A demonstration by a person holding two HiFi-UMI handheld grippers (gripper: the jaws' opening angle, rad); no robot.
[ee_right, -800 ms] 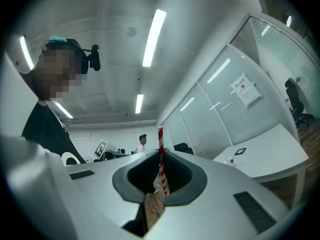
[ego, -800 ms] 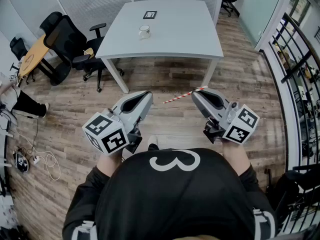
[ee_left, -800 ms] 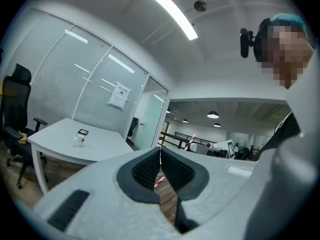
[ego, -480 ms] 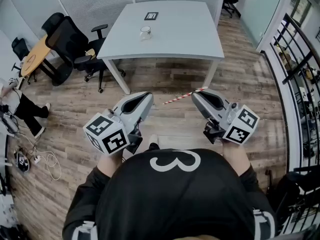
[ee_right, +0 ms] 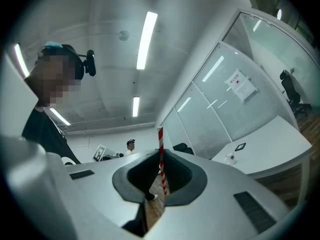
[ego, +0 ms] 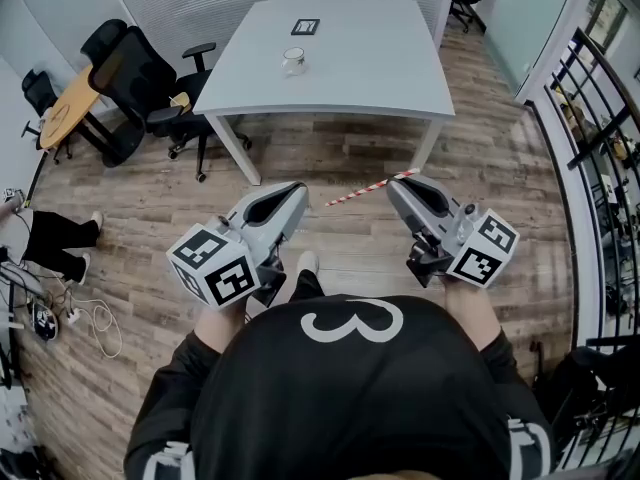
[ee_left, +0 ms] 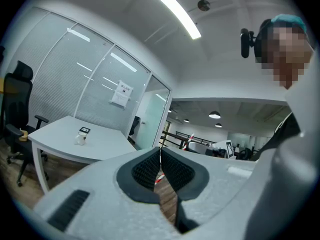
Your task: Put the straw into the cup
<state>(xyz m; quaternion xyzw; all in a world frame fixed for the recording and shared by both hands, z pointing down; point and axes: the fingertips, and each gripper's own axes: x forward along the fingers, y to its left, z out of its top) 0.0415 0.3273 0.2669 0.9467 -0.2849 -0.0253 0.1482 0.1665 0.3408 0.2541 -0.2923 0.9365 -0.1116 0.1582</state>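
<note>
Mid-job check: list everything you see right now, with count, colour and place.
table: one, white, ahead across the wood floor
cup: one, clear, on the table, left of middle
marker card: one, black and white, on the table beyond the cup
office chairs: several, black, mostly left of the table
cables: white, on the floor at left
railing: black, along the right
straw: one, red and white, in the right tongs, far from the cup
left tongs: grey, shut, empty
right tongs: grey, shut on the straw

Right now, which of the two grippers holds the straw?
The right gripper: its jaws are shut on the red-and-white straw; the left gripper holds nothing.
</note>
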